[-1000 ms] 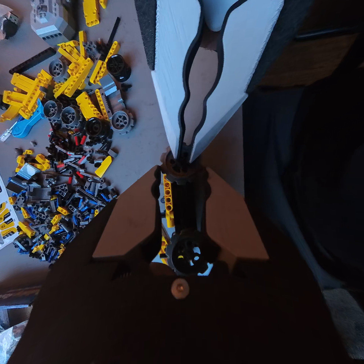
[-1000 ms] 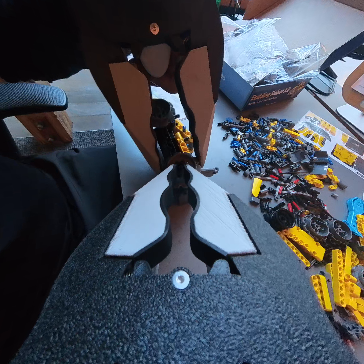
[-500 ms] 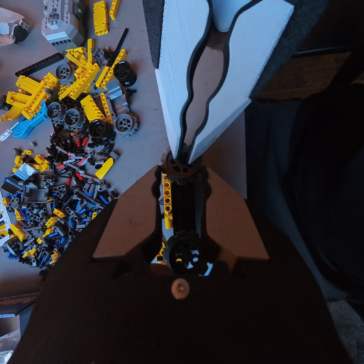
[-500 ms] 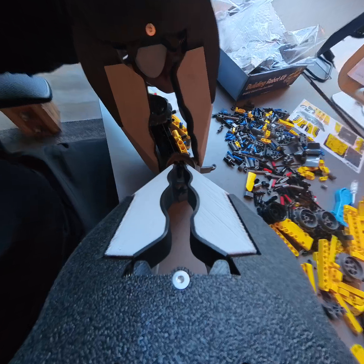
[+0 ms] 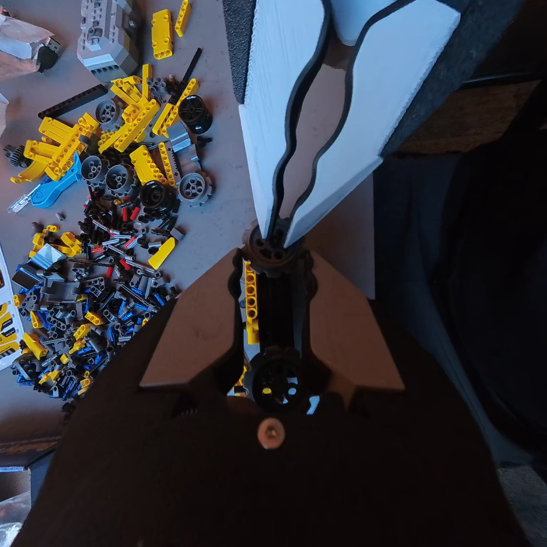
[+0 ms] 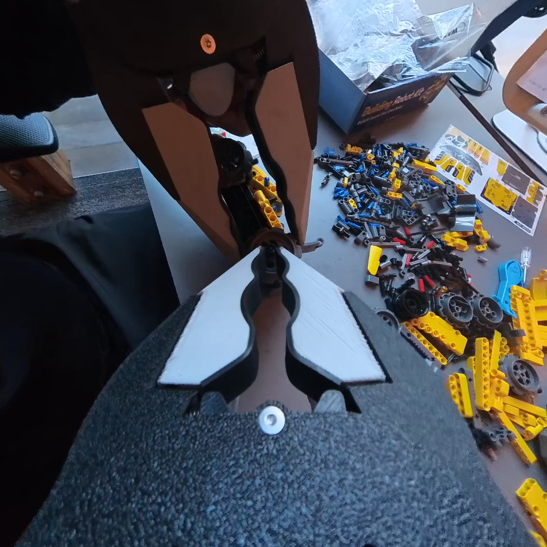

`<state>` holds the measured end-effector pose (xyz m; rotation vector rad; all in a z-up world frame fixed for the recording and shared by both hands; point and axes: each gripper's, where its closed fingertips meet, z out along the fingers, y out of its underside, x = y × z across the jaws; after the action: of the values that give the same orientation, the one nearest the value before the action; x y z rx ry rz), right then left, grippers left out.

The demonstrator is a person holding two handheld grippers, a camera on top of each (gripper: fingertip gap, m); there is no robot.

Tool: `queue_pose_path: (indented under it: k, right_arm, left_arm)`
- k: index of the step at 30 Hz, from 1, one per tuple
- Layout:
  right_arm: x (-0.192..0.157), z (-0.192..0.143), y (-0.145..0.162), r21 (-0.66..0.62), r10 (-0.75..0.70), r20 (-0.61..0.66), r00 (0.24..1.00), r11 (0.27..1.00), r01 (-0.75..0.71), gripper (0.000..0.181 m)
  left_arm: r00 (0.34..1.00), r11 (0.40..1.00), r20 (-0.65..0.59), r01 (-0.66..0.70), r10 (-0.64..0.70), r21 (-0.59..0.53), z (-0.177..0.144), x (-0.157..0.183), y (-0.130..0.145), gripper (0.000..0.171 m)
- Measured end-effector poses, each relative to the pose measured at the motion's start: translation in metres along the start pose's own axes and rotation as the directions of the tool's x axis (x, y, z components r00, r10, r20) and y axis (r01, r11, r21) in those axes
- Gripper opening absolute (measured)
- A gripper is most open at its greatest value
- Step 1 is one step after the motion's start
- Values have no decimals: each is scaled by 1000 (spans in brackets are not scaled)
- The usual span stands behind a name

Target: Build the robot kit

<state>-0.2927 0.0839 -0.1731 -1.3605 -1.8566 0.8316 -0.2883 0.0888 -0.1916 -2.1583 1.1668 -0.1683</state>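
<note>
My left gripper [image 5: 272, 257], with brown fingers, is shut on a black and yellow tracked assembly [image 5: 251, 299]. The assembly has a dark sprocket wheel [image 5: 268, 250] at its front end and another [image 5: 276, 384] near my palm. My right gripper [image 6: 270, 251], with white fingers, meets it tip to tip and is shut on a small black part [image 6: 269, 266] pressed against the front sprocket [image 6: 275, 236]. The right gripper [image 5: 275, 233] comes in from above in the left wrist view. The left gripper [image 6: 266, 239] hangs down from above in the right wrist view. Both are held above the table's near edge.
A pile of small blue, grey and black parts [image 6: 390, 195], yellow beams [image 6: 438, 334], grey wheels [image 5: 192, 187] and a blue tool [image 6: 509, 281] lies on the grey table [image 5: 219, 225]. A sticker sheet [image 6: 488, 183], a blue box with plastic bags [image 6: 384, 97], a grey block [image 5: 103, 44] and a chair armrest [image 6: 26, 136] surround it.
Both grippers have drifted together a little over the table, so the parts pile sits differently in both views. The hold on the assembly and on the small part is the same.
</note>
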Motion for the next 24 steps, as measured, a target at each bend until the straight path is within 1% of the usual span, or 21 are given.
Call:
queue_pose_path:
  k: [4, 7, 13, 24]
  right_arm:
    - [1, 0, 0, 0, 54, -25, 998, 999, -54, 6]
    - [2, -1, 2, 0, 65, -44, 997, 998, -65, 6]
    - [2, -1, 1, 20, 83, -34, 996, 996, -83, 6]
    - [3, 0, 1, -29, 40, -56, 998, 999, -42, 6]
  left_arm:
    - [1000, 1000, 9, 6, -6, 5, 0, -1, 0, 39]
    - [1000, 1000, 17, 6, -7, 4, 0, -1, 0, 39]
    - [1000, 1000, 22, 3, -3, 4, 0, -1, 0, 39]
    - [1000, 1000, 24, 10, -10, 17, 1, -2, -1, 39]
